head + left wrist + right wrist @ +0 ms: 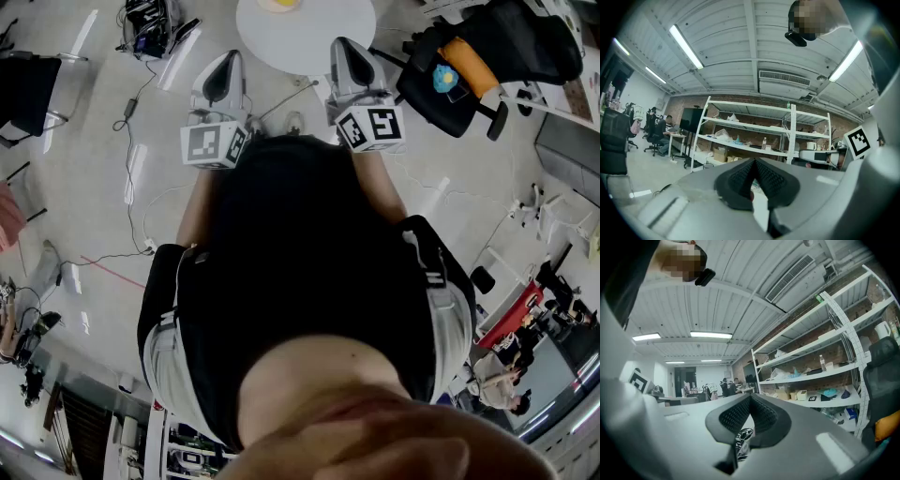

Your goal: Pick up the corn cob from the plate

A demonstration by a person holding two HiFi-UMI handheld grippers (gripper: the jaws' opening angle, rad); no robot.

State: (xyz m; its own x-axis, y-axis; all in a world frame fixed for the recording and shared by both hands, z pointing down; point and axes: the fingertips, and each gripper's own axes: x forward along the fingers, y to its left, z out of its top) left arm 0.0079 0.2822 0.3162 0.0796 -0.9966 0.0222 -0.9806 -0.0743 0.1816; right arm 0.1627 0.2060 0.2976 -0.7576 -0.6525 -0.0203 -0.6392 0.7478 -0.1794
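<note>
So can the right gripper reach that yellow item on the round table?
Probably not yet: the right gripper is shut and points level, not down at the table, where the yellow item lies farther off.

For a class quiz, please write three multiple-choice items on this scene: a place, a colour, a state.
1. Where in the head view is the round white table?
A. bottom left
B. top middle
C. right edge

2. What colour is the shelf rack?
A. white
B. red
C. green

3. How stand the fingers of the left gripper?
A. wide apart
B. shut on a spoon
C. together, empty

Answers: B, it lies at the top edge; A, its posts and boards are white; C, the pads meet with nothing between them.
</note>
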